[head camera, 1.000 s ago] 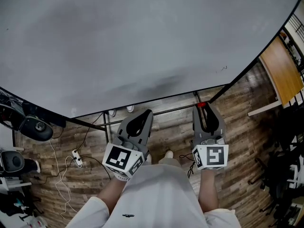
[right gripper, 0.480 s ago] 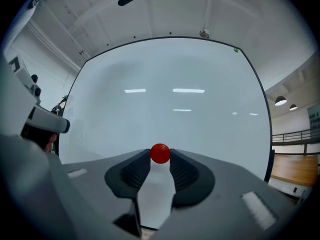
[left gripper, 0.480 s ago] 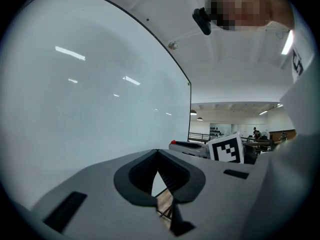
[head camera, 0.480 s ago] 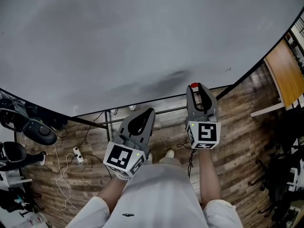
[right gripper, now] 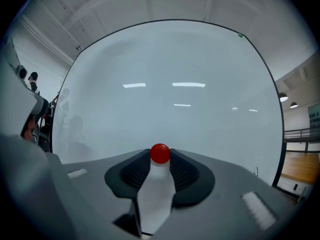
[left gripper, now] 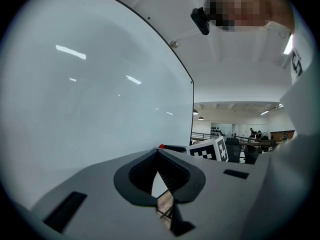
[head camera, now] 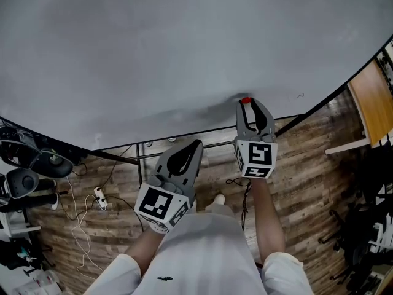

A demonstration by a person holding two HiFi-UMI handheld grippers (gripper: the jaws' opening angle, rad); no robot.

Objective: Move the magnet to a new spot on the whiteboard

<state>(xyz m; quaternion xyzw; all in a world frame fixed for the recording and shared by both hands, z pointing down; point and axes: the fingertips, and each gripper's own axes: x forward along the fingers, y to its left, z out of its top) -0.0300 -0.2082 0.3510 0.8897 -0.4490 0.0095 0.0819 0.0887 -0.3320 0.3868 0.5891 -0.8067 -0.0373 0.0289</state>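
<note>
R gripper (head camera: 248, 106) pinches the red magnet (right gripper: 160, 153) at its tips, close up to the lower whiteboard (head camera: 184, 42); L gripper (head camera: 191, 145) closed, empty.
Looks small, light, hard and smooth, so prob slippery. I'd grip its sides and expect pull twd the board.

Right tool (head camera: 248, 107) pinching red magnet (head camera: 246, 100) at whiteboard (head camera: 153, 54) lower edge; left tool (head camera: 193, 146) lower, over wooden floor (head camera: 310, 165)

Ahead of the right gripper (right gripper: 160, 156) the whiteboard (right gripper: 175, 59) is smooth, glossy; its 2 jaws are matt grey plastic, pads (right gripper: 134, 171) ribbed; the red magnet (right gripper: 160, 153) between them shines; beneath, wood-plank floor (head camera: 307, 165).
</note>
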